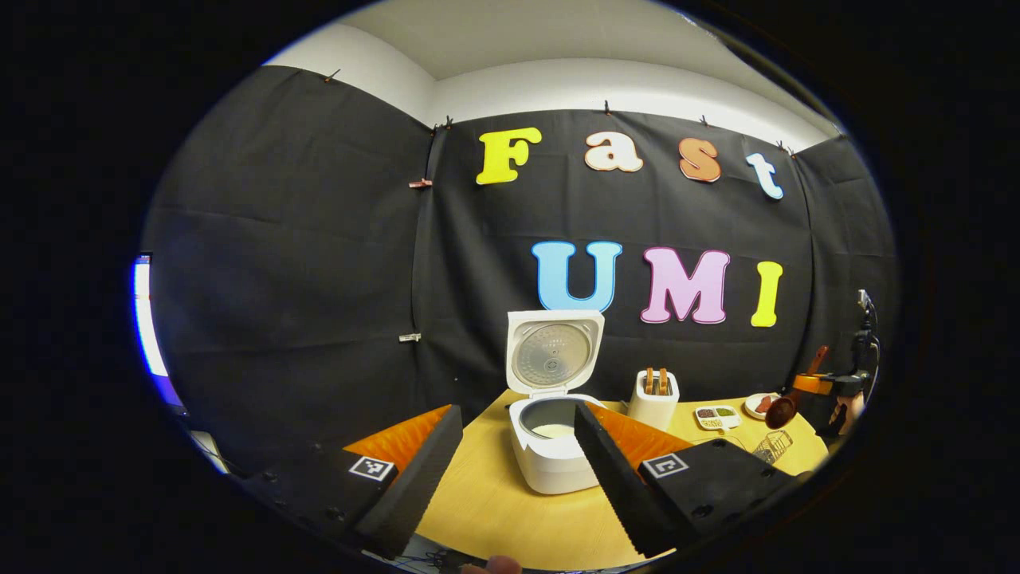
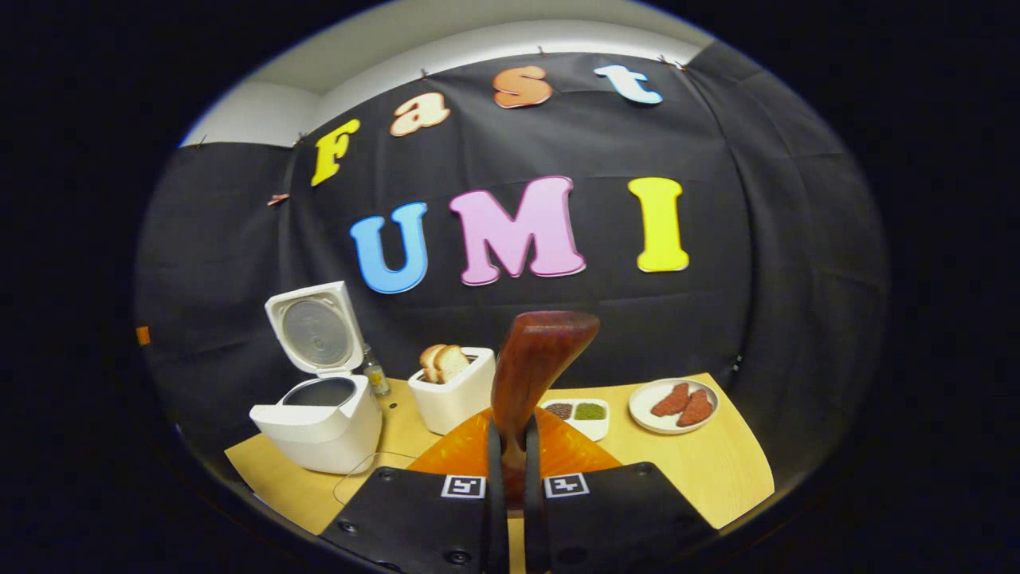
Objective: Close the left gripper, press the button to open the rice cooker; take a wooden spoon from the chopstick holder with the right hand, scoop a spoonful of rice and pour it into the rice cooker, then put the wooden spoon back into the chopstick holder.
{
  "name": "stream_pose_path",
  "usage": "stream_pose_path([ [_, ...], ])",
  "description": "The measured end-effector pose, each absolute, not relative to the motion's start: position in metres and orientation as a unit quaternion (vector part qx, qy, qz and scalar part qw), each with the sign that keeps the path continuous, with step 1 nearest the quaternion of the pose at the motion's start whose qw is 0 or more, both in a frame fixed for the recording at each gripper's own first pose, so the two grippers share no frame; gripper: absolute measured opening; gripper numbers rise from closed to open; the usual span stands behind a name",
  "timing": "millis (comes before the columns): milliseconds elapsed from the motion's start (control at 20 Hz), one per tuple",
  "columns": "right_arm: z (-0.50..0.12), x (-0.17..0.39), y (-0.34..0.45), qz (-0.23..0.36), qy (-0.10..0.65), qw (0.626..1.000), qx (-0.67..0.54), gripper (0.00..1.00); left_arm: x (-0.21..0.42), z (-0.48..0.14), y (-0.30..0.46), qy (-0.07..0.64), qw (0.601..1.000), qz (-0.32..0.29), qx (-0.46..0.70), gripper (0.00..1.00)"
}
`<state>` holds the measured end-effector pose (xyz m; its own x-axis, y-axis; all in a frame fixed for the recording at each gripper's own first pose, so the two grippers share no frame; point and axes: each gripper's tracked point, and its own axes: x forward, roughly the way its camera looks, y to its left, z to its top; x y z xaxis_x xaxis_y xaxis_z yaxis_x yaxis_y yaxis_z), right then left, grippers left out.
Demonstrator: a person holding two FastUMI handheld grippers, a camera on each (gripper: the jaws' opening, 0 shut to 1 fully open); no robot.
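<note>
Wood-toned table [image 1: 494,510] carried the white rice cooker [image 1: 554,458], whose lid [image 1: 554,355] stood up at 12 o'clock over a pot showing something pale inside. The chopstick holder [image 1: 653,406] sat just beside the cooker at its 3 o'clock. The left gripper [image 1: 518,412] hung in front of the cooker with its tongs spread wide and nothing between them. The right gripper [image 2: 511,430] had its tongs pinched narrow on the wooden spoon [image 2: 530,359], both fingers pressing the handle. In the right gripper view the spoon's long axis ran from 6 o'clock up to 12, leaning toward 1, with the broad end pointing forward and away from the tongs. In the left gripper view the spoon sat near the 4 o'clock edge, well apart from the cooker, its bowl dipped toward 8 o'clock. Whether the bowl held rice could not be told. The step in hand looked like carrying the spoon. Doing it well would probably call for a firm pinch, the bowl kept level and hollow-side up, and a slow swing toward the cooker at 9 o'clock, tipping only over the pot.
</note>
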<state>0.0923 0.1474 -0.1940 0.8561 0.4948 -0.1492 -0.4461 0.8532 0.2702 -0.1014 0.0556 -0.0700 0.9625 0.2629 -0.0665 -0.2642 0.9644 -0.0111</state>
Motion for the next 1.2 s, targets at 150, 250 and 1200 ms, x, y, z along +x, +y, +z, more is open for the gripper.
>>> stream_pose_path([
  [150,-0.211,0.076,0.203,0.282,0.109,0.953,0.027,0.12,-0.102,-0.073,0.070,0.035,0.991,0.132,-0.007,0.98],
  [250,-0.232,0.066,0.237,0.300,0.115,0.947,-0.020,0.12,-0.103,-0.076,0.079,0.039,0.990,0.133,-0.004,0.98],
  [1200,-0.376,0.051,0.305,0.288,0.229,0.894,-0.258,0.12,-0.097,-0.097,0.115,0.047,0.988,0.145,-0.022,0.98],
])
